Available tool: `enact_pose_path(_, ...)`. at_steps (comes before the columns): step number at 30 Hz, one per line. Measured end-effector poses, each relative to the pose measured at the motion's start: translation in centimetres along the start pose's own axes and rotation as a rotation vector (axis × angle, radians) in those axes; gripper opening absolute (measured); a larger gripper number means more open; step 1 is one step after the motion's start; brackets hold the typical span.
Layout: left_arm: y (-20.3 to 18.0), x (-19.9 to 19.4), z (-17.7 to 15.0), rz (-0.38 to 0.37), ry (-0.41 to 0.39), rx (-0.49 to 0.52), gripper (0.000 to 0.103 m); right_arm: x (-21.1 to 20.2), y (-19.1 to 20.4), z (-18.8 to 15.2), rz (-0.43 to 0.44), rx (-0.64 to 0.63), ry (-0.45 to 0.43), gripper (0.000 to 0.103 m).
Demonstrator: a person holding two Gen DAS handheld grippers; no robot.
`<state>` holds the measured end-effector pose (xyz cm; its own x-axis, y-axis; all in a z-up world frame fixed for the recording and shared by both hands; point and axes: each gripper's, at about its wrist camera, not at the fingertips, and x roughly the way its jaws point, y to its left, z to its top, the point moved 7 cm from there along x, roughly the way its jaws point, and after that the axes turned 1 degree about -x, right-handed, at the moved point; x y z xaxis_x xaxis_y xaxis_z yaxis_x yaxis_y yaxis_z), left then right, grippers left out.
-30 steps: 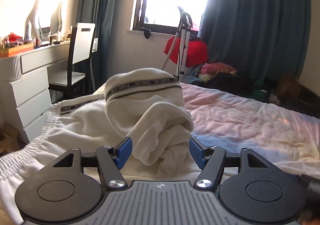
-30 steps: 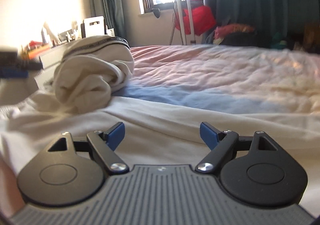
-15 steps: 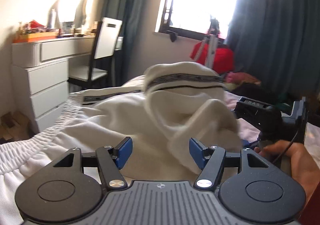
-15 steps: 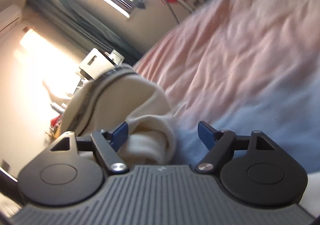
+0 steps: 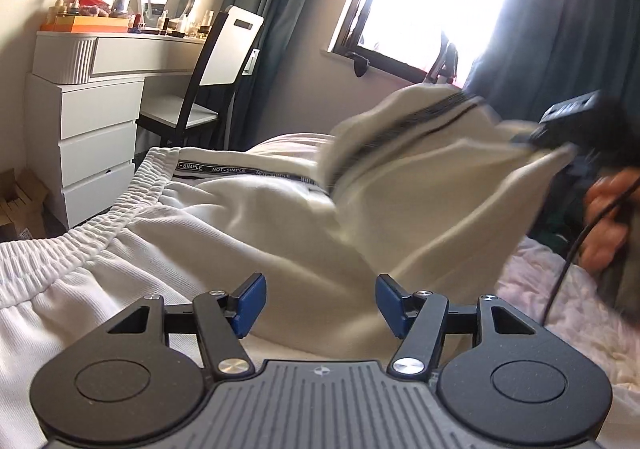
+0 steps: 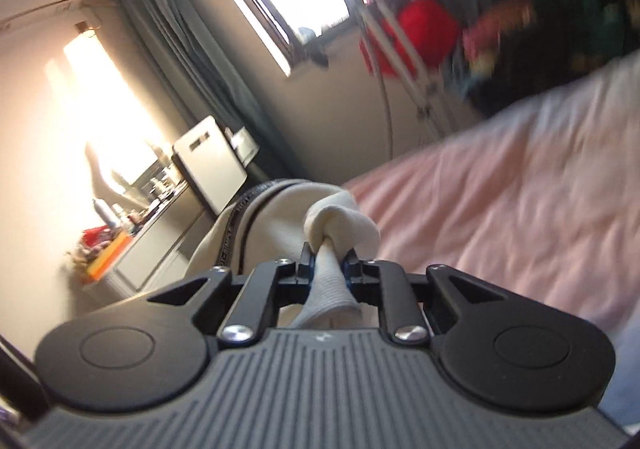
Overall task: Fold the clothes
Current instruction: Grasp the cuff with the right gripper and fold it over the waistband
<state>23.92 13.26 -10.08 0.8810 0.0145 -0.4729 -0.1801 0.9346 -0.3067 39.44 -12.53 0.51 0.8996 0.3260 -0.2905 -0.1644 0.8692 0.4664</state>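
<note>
The right gripper [image 6: 329, 263] is clamped on a bunched end of the cream knit trousers with a black lettered side stripe [image 5: 280, 233], lifting it off the pink quilted bed [image 6: 500, 209]. The left gripper [image 5: 318, 303] hovers wide and empty over the spread cloth. The pinch is small, so the cloth could slip out and the leg collapse in a heap.

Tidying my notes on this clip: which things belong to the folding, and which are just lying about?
Folding: white trousers, right gripper pinching them, left gripper open, bed.
Lying about: chair, dresser, red bag, curtains.
</note>
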Motion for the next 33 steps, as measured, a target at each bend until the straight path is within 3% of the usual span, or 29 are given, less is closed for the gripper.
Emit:
enact_pose_path(4,0.3,-0.2,0.2,-0.001,-0.005,-0.017,0.062,-3.1,1.7,4.0,-0.138,-0.242,-0.183,0.016)
enact_pose_path(7,0.5,-0.2,0.2,-0.002,0.001,-0.037,0.062,-4.7,2.3,4.5,-0.273,-0.468,-0.272,0.016)
enact_pose_path(9,0.3,-0.2,0.0,-0.004,0.002,-0.030,0.062,-4.7,1.7,3.6,-0.329,-0.558,-0.257,0.016)
enact_pose_path(13,-0.1,-0.2,-0.4,-0.009,0.006,-0.017,0.062,-2.7,-2.5,-1.3,-0.322,-0.516,-0.068,0.018)
enact_pose_path(18,-0.7,-0.3,-0.9,-0.014,0.010,0.001,0.062,-2.0,-7.4,-6.9,-0.262,-0.280,0.102,0.020)
enact_pose_path(19,-0.8,-0.3,-1.0,-0.015,0.011,0.004,0.062,-2.5,-7.9,-7.6,-0.244,-0.230,0.123,0.025)
enact_pose_path(21,-1.0,-0.3,-1.1,-0.018,0.011,0.004,0.062,-3.7,-8.4,-8.4,-0.189,-0.146,0.152,0.042)
enact_pose_path(23,-1.1,-0.2,-1.2,-0.022,0.016,-0.003,0.062,-5.1,-8.6,-8.3,-0.104,-0.058,0.149,0.079)
enact_pose_path(24,-1.2,-0.1,-1.3,-0.025,0.021,-0.009,0.062,-6.0,-8.9,-8.2,-0.060,-0.010,0.133,0.085)
enact_pose_path(27,-1.4,0.1,-1.7,-0.033,0.036,-0.024,0.062,-8.4,-9.9,-7.5,0.054,0.170,0.105,0.086)
enact_pose_path(30,-1.7,0.2,-2.0,-0.038,0.046,-0.025,0.062,-8.4,-12.9,-8.6,0.130,0.484,0.148,0.087)
enact_pose_path(33,-1.9,0.4,-2.4,-0.036,0.052,-0.016,0.062,-6.9,-15.4,-10.5,0.151,0.796,0.159,0.087)
